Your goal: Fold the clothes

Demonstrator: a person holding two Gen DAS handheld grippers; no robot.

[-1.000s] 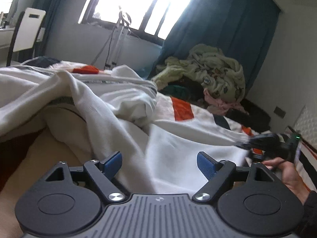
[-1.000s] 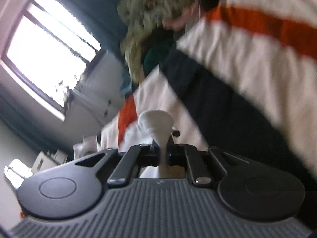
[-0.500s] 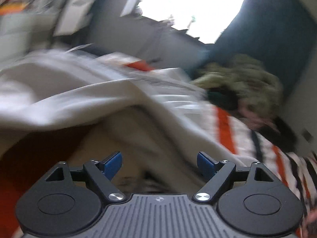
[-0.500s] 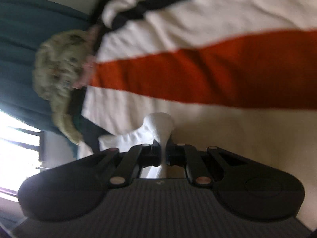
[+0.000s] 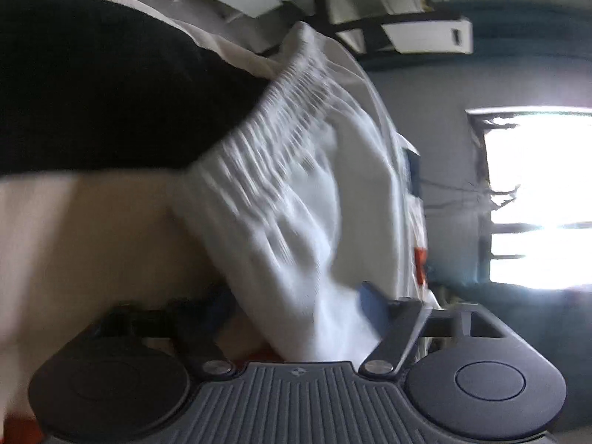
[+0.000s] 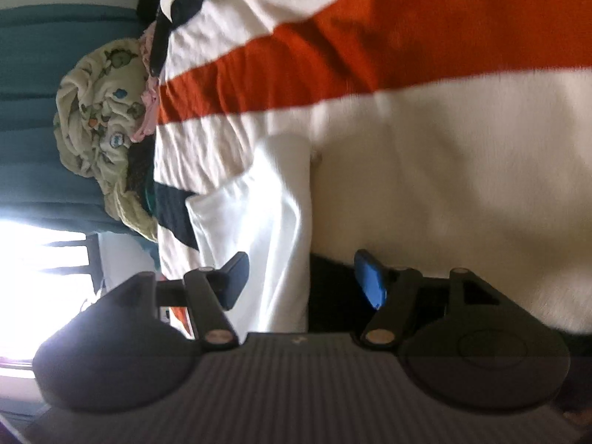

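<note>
A white garment with a ribbed elastic band lies on the striped bed cover. In the left wrist view, which is rolled sideways and blurred, my left gripper is open with the white cloth lying between its blue-padded fingers. In the right wrist view, also rolled sideways, my right gripper is open, and a white part of the garment lies flat on the cover between and beyond its fingers.
A heap of pale green patterned clothes lies at the bed's far end by a teal curtain. A bright window and white furniture stand beyond the bed.
My right gripper opened and let go of the white cloth it held. Both grippers rolled sideways. My left gripper moved onto the garment's ribbed end.
</note>
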